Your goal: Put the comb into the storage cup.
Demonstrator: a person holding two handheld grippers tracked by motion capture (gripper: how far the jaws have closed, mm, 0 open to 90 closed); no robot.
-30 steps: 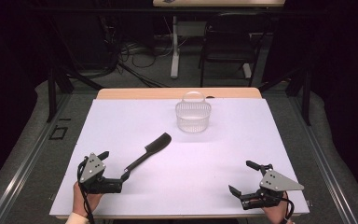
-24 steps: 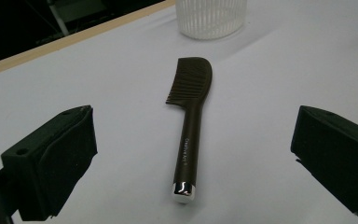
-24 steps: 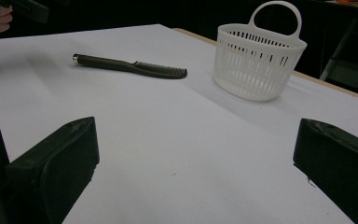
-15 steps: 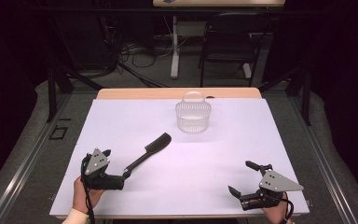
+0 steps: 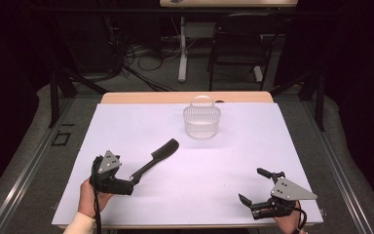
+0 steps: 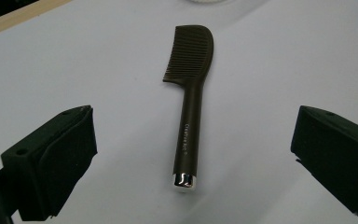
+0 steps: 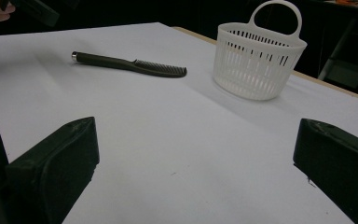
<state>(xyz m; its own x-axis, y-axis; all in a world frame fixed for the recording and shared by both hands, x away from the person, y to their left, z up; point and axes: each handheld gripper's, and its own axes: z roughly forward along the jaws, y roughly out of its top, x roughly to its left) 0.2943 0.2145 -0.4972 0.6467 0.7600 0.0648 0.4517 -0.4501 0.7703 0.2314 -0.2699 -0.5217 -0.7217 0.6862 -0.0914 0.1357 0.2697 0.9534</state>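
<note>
Dark surroundings with a chair (image 5: 237,46) and floor cables are framing the white table (image 5: 272,141) in the high view. On it, a black comb (image 5: 157,157) is lying aslant left of centre, and a white slotted basket (image 5: 201,119) is standing upright farther back, well apart from it. The left gripper (image 5: 135,178) is sitting at the comb's handle end, while the right gripper (image 5: 258,186) is resting near the front right corner, jaws spread wide.

Left gripper view: the comb (image 6: 189,100) is lying flat between and beyond the widely parted jaws, silver-capped handle end nearest, untouched.

Right gripper view: both jaws are standing wide apart over bare table; the comb (image 7: 128,64) and basket (image 7: 258,58) are lying beyond.
</note>
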